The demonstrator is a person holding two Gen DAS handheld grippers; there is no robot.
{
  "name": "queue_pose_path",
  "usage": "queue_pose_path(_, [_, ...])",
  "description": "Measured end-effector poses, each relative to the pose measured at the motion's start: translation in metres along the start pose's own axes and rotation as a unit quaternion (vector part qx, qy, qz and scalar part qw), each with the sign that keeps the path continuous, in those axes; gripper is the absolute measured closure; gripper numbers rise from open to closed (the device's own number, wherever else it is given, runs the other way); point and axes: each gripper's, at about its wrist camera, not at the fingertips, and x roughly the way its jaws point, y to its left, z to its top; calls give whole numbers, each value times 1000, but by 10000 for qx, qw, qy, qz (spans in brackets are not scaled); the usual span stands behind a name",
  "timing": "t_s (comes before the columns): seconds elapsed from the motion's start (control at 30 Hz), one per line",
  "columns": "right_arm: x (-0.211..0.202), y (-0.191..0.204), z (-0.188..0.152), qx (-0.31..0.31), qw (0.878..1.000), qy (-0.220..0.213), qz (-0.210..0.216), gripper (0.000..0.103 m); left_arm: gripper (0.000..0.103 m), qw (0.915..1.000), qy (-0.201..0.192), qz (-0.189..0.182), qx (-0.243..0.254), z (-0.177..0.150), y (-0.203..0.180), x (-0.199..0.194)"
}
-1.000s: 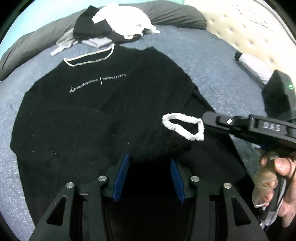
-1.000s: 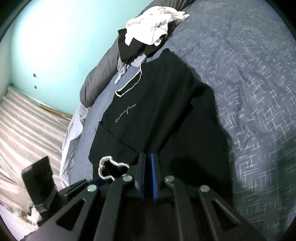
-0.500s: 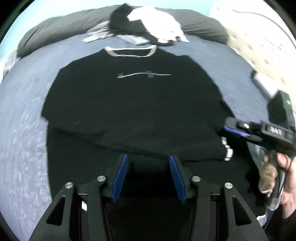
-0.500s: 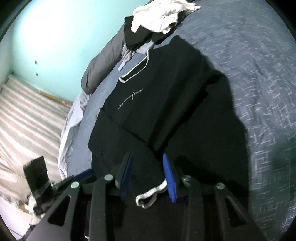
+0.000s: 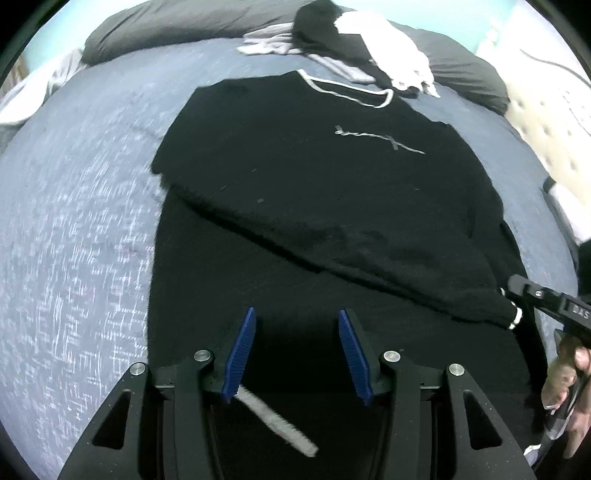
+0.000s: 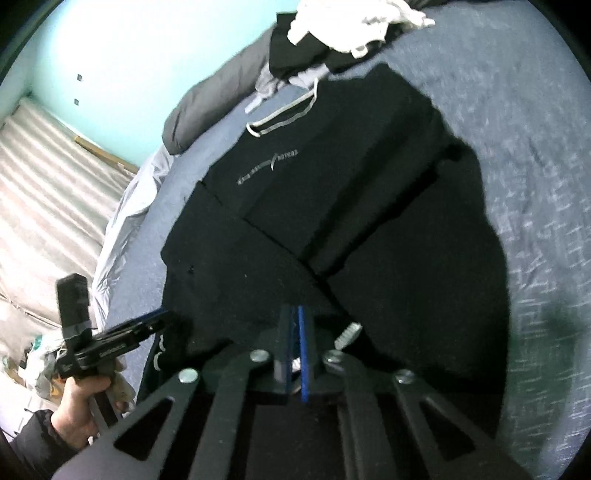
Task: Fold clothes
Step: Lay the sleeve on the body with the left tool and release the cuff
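A black sweater [image 5: 332,192] with a white neckline and a small white chest print lies on the bed, one sleeve folded across its body. It also shows in the right wrist view [image 6: 332,206]. My left gripper [image 5: 297,350] is open just above the sweater's lower part, with a white-edged cuff [image 5: 277,421] beneath it. My right gripper [image 6: 293,332] is shut; black cloth lies around its pads, but a grip cannot be made out. It shows at the right edge of the left wrist view [image 5: 517,286], beside the folded sleeve's white cuff [image 5: 513,314].
The blue-grey bedspread [image 5: 92,240] surrounds the sweater. A heap of black and white clothes [image 5: 362,51] sits by the grey pillows [image 5: 177,29] at the head. A padded headboard [image 5: 546,96] is at the right. The floor [image 6: 48,177] is beyond the bed's left side.
The right gripper carried the sleeve across the sweater, opened half a second ago, and is shut again now. The left gripper swung left, staying open. The sleeve lies folded over the body.
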Motion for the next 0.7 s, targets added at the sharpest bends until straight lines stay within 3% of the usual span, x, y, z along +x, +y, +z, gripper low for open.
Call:
queue_pose_path(0.23, [-37,7,3,-62,9984,-507,251,103,52,9985,130,-39,-528,-3,27,6])
queue_pose_path(0.43, [-17,-5,2,157,9994,-162,257,99,52,9982,121,1,-593,-5,28,5])
queue_pose_path(0.47, [-13,-6,2,181,9996,-91,178,95,52,9983,117,6,-572,-5,26,5])
queue_pose_path(0.53, [-6,-9,2,227,9997,43,41,56,52,9984,105,14,-553,-5,24,5])
queue_pose_path(0.57, [-3,-9,2,243,9997,82,54,51,52,9984,114,14,-547,-5,24,5])
queue_pose_path(0.7, [6,-6,0,94,9997,219,-14,50,52,9988,139,47,-468,-5,22,7])
